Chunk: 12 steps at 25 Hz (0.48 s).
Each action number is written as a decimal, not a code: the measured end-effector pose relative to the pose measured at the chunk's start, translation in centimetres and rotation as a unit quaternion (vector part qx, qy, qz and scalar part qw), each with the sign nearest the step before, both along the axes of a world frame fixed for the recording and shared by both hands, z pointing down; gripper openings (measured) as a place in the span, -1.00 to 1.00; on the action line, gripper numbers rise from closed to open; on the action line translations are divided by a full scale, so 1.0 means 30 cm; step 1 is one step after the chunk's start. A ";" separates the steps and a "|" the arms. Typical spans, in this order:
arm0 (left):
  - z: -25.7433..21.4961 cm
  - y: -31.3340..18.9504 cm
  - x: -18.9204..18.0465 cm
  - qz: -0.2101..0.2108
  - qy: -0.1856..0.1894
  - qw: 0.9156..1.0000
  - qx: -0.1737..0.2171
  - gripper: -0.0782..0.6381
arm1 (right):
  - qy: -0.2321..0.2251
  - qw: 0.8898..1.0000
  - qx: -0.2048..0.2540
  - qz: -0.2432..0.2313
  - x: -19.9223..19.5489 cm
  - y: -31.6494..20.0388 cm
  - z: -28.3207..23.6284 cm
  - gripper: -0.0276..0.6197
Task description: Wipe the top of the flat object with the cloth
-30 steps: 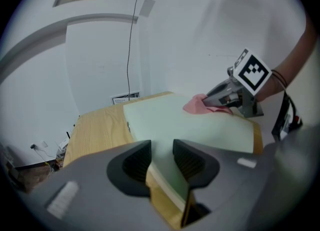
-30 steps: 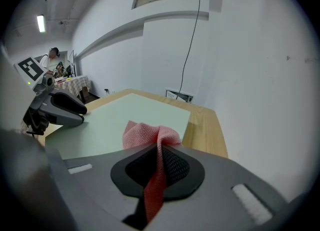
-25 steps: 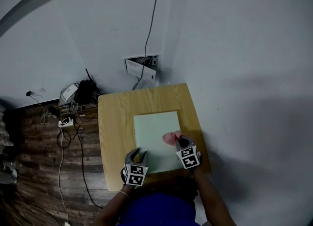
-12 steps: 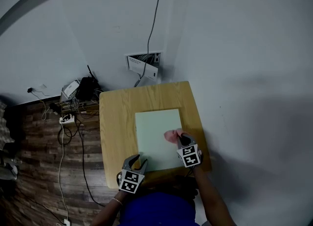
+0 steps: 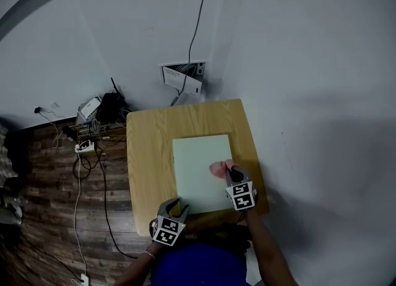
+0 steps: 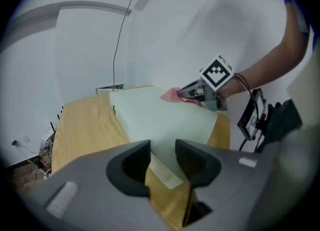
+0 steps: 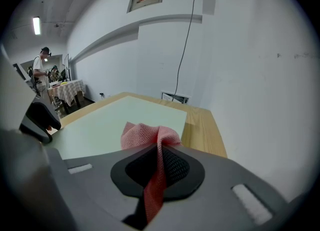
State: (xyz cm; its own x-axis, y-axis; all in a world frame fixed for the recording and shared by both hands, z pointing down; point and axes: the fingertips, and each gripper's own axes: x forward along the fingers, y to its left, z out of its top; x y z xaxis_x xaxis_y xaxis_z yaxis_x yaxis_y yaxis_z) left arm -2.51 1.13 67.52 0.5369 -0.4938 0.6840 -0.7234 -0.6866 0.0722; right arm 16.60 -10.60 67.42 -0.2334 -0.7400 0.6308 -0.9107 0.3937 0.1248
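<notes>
Where the board (image 5: 195, 173) lies, its length runs toward the wall (image 5: 148, 37).

Quick count: one wooden bench (image 5: 148, 148), one pale green flat object (image 5: 198, 173), one pink cloth (image 5: 218, 168). Two tools: left tool (image 5: 174, 204), jaws opening with the flat object's near corner in the gap, plus right tool (image 5: 231, 172). One wall box (image 5: 184, 75), one cable (image 5: 198, 21) running up from it. The floor clutter (image 5: 99, 114) is too tangled to count.
</notes>
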 end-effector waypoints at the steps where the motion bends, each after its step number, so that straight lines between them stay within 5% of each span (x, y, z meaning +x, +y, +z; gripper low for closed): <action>1: -0.002 -0.001 0.001 0.000 -0.001 1.000 0.001 -0.34 | -0.004 1.000 0.001 0.005 0.000 0.003 -0.008 -0.87; 6: 0.005 -0.003 0.000 0.002 -0.010 1.000 -0.006 -0.34 | -0.042 0.999 0.020 0.012 -0.024 0.031 -0.078 -0.87; 12: 0.005 -0.006 0.002 0.004 -0.009 1.000 -0.009 -0.34 | -0.093 0.989 0.033 -0.111 -0.213 0.111 -0.221 -0.87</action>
